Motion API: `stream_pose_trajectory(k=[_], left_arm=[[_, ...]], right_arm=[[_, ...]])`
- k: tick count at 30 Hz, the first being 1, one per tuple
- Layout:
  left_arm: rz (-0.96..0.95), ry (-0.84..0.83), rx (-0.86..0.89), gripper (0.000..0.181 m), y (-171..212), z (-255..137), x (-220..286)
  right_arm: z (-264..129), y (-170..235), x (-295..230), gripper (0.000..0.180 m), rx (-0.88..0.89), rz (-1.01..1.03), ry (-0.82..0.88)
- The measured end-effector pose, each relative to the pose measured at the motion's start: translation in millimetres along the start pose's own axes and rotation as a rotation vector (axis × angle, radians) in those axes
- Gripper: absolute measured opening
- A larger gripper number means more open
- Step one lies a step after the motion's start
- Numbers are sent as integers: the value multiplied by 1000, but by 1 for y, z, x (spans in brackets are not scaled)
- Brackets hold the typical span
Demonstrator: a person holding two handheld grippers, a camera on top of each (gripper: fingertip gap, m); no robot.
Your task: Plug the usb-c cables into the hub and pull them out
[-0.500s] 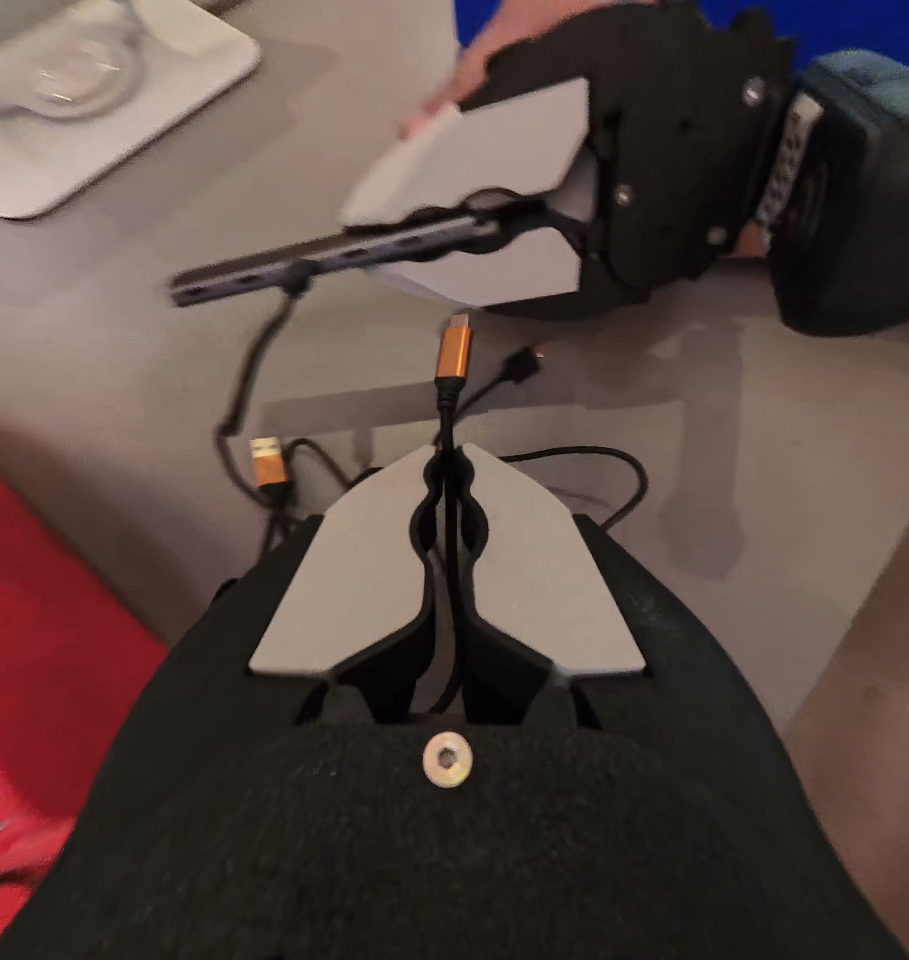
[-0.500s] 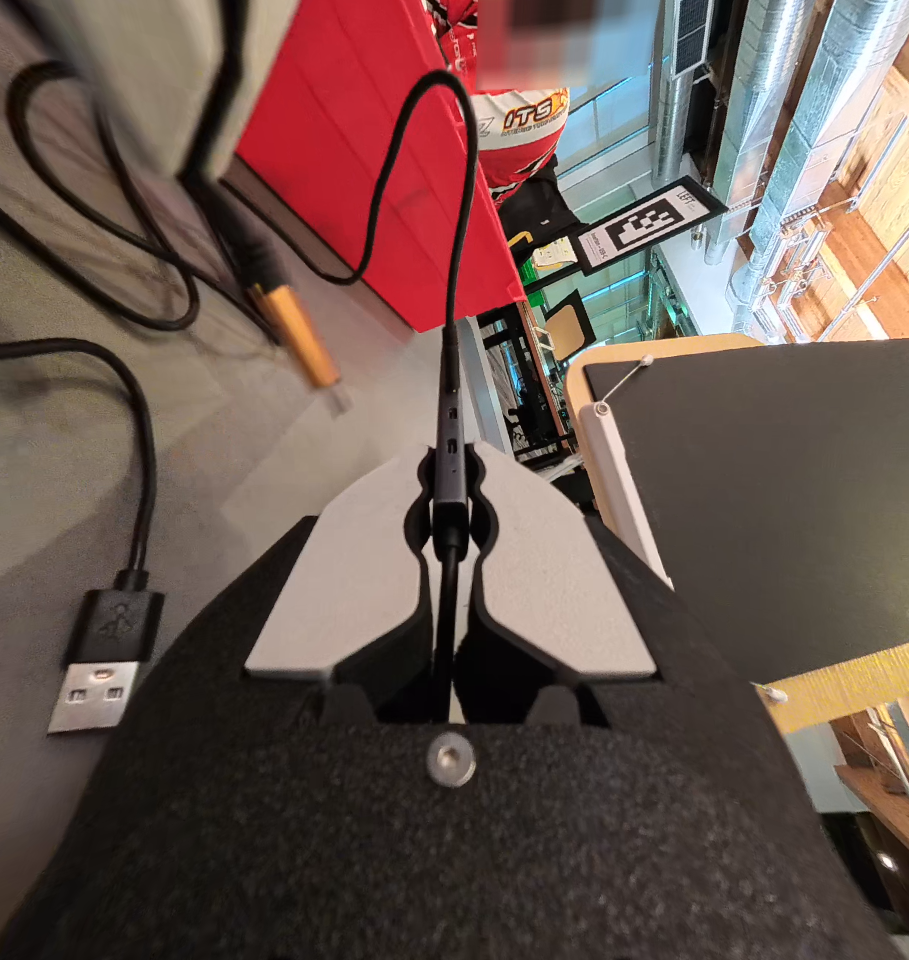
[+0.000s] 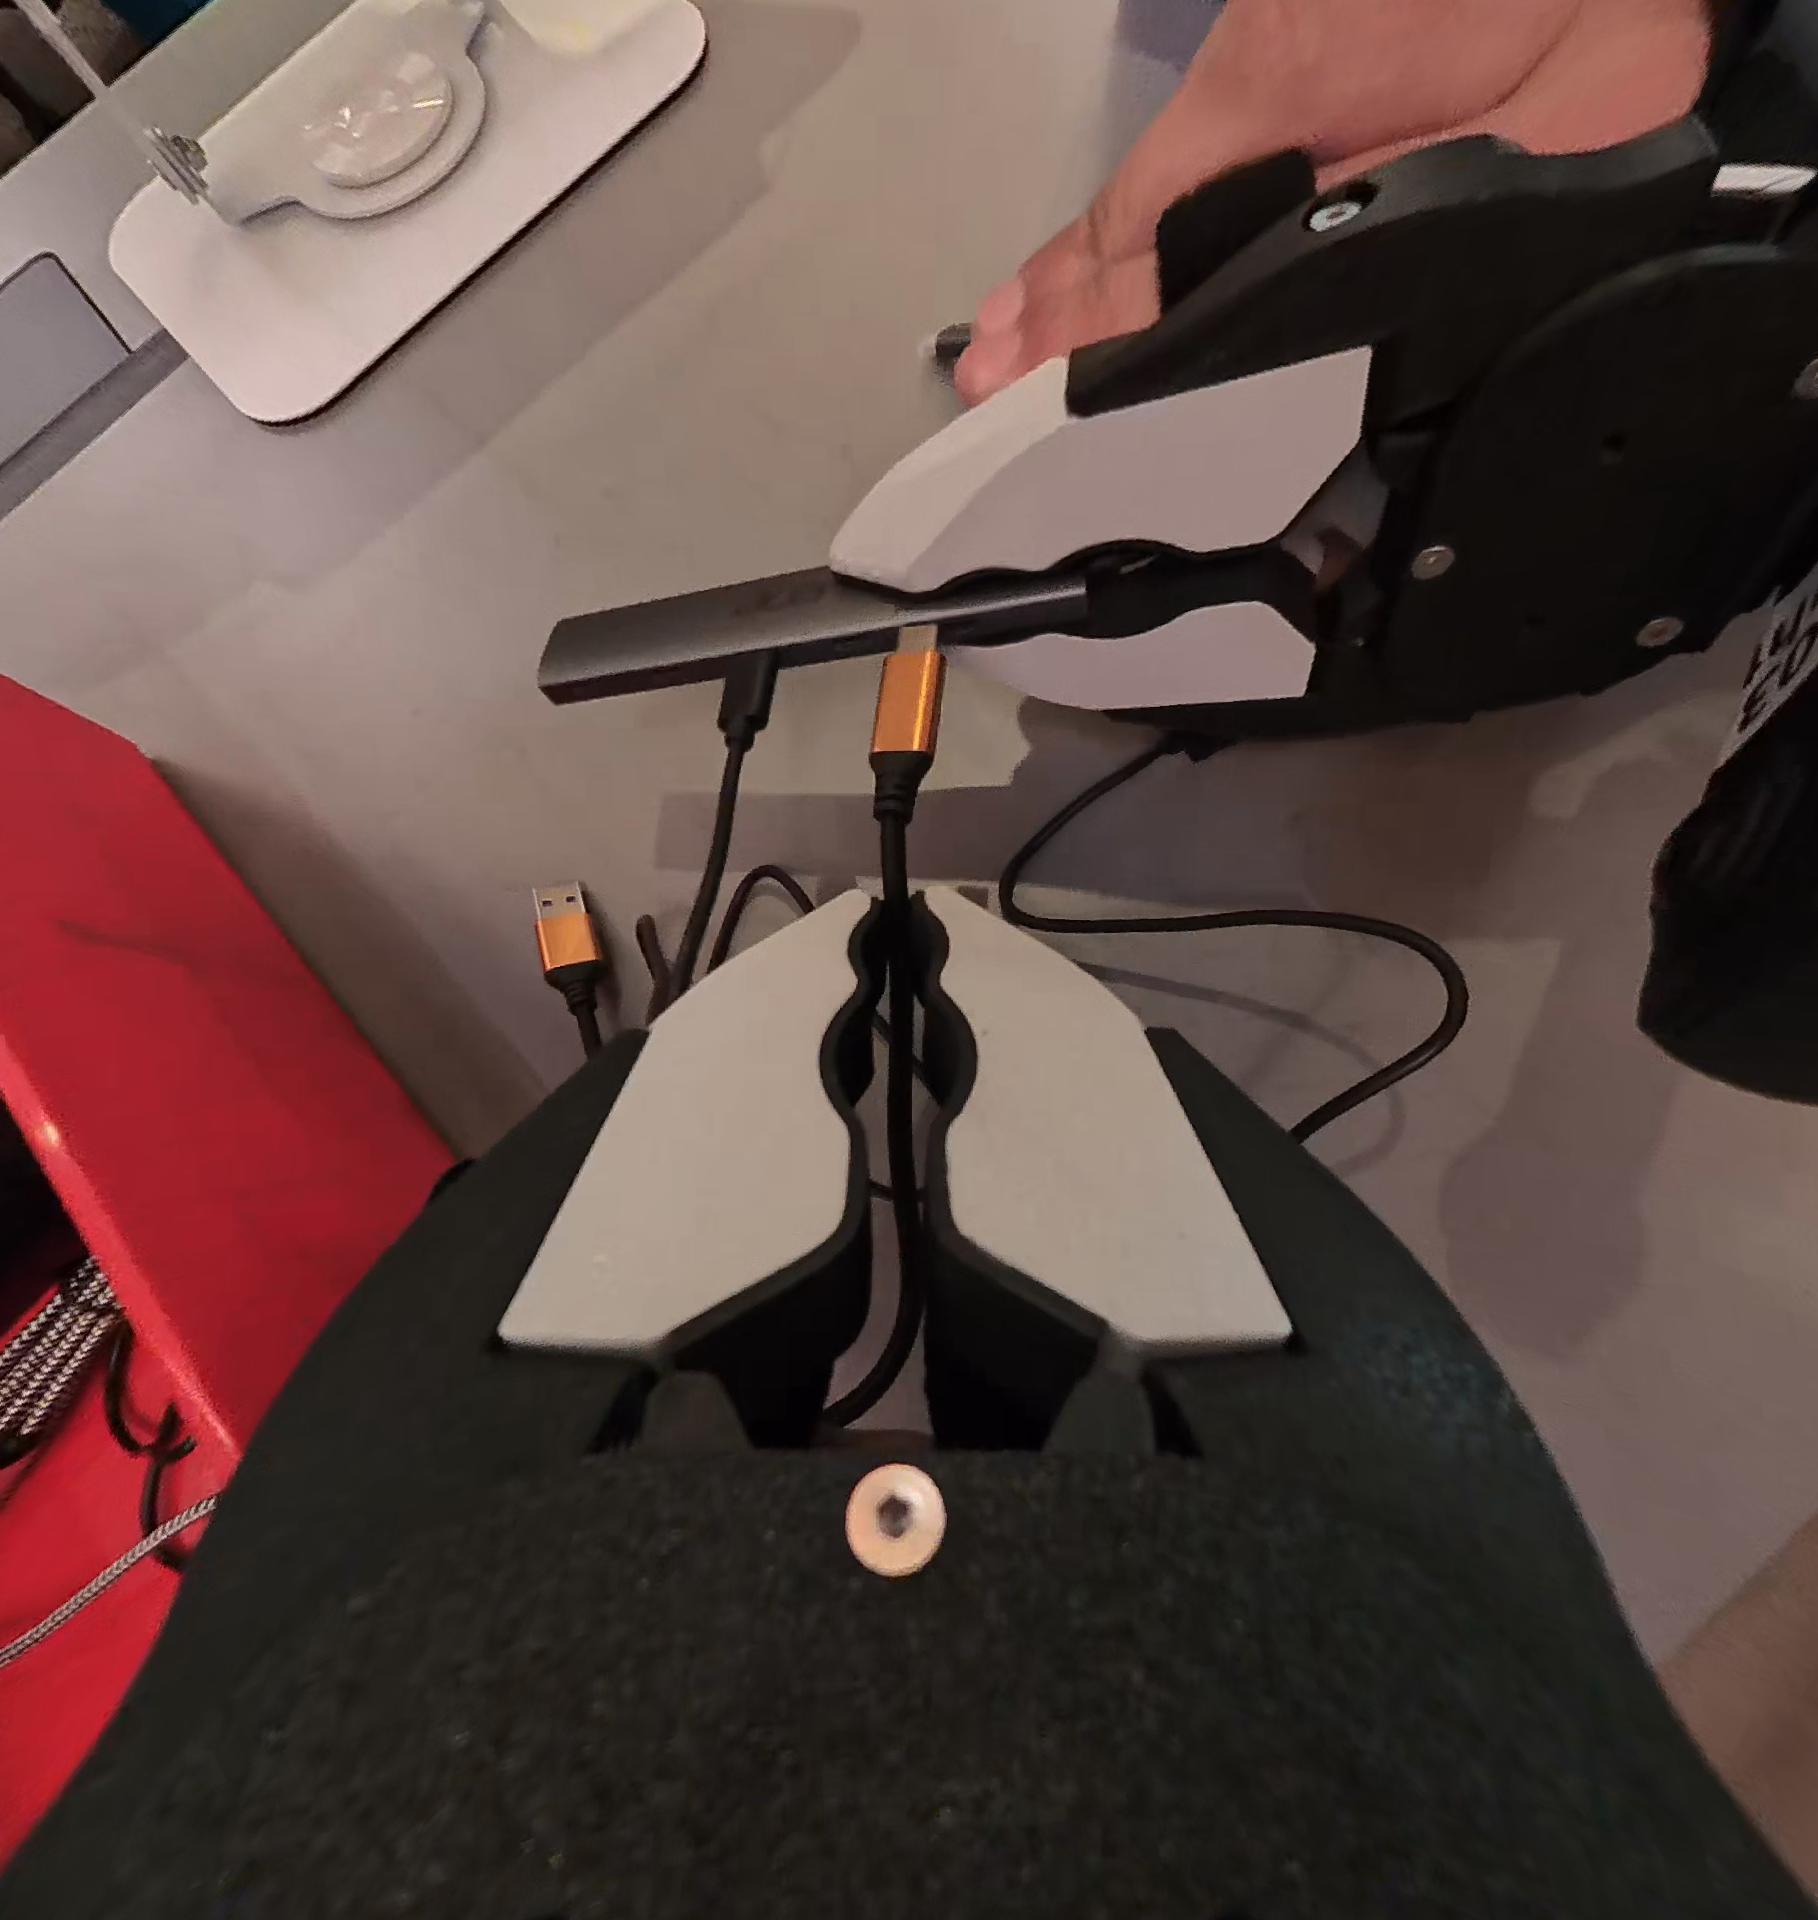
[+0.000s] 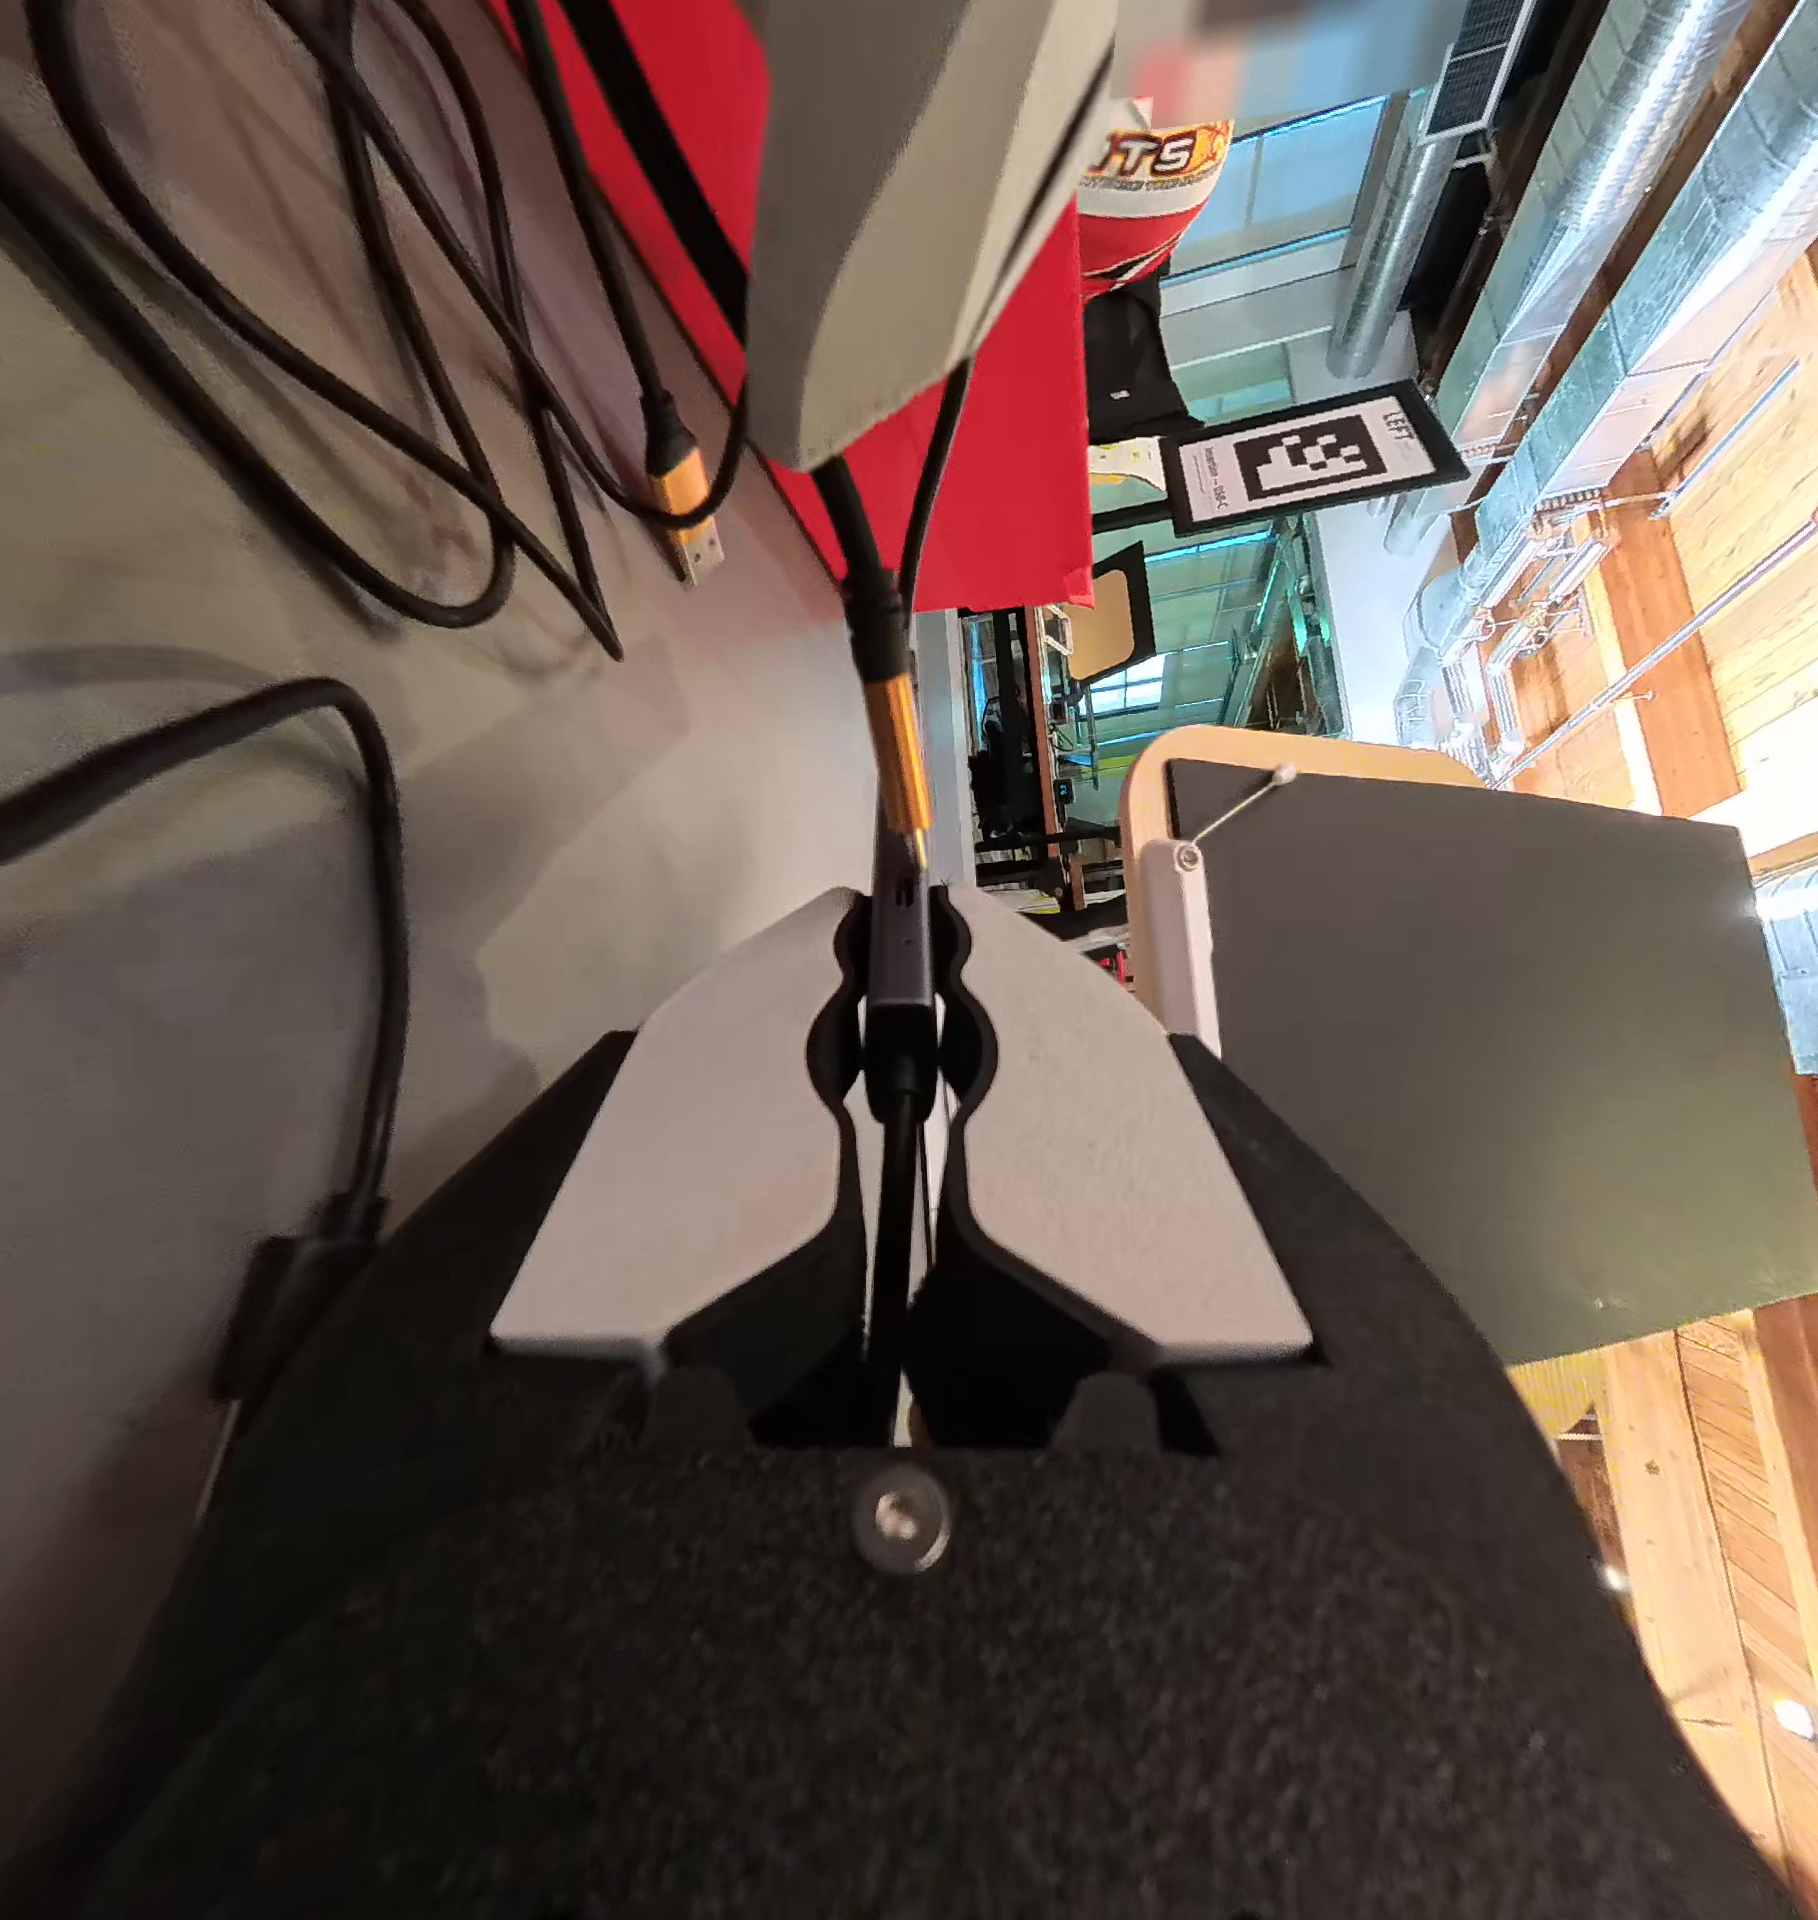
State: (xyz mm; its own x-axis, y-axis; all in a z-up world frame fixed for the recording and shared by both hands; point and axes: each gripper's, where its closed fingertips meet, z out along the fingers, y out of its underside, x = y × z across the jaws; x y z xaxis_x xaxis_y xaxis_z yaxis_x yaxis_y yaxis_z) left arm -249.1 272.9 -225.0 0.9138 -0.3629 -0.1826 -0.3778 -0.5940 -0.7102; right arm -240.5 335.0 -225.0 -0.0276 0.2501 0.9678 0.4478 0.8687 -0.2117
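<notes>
Protruding ahead of left tongs (image 3: 892,914), orange-collared plug (image 3: 907,698) against clamped hub (image 3: 780,636).

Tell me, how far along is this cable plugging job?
One black cable already sits in the hub, which the right hand-held gripper holds. In hand: the left hand-held gripper grips the orange-sleeved cable, its plug meeting a port; whether seated, I cannot tell. Left: pulling them out. Another orange plug lies on the table.
</notes>
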Motion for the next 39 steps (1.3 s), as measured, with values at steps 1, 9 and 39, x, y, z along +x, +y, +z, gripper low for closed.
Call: stream_pose_trajectory(k=[1,9,39], left_arm=[[-3,-9,-5,3,1,0,-1],[-30,-16,-29,3,6,-3,-8],[-2,24,-45,2,8,1,7]], right_arm=[[-1,0,0,9,0,-4,-1],[1,-3,-3,9,4,-11,2],[4,-2,-9,10,-11,-31,-13]])
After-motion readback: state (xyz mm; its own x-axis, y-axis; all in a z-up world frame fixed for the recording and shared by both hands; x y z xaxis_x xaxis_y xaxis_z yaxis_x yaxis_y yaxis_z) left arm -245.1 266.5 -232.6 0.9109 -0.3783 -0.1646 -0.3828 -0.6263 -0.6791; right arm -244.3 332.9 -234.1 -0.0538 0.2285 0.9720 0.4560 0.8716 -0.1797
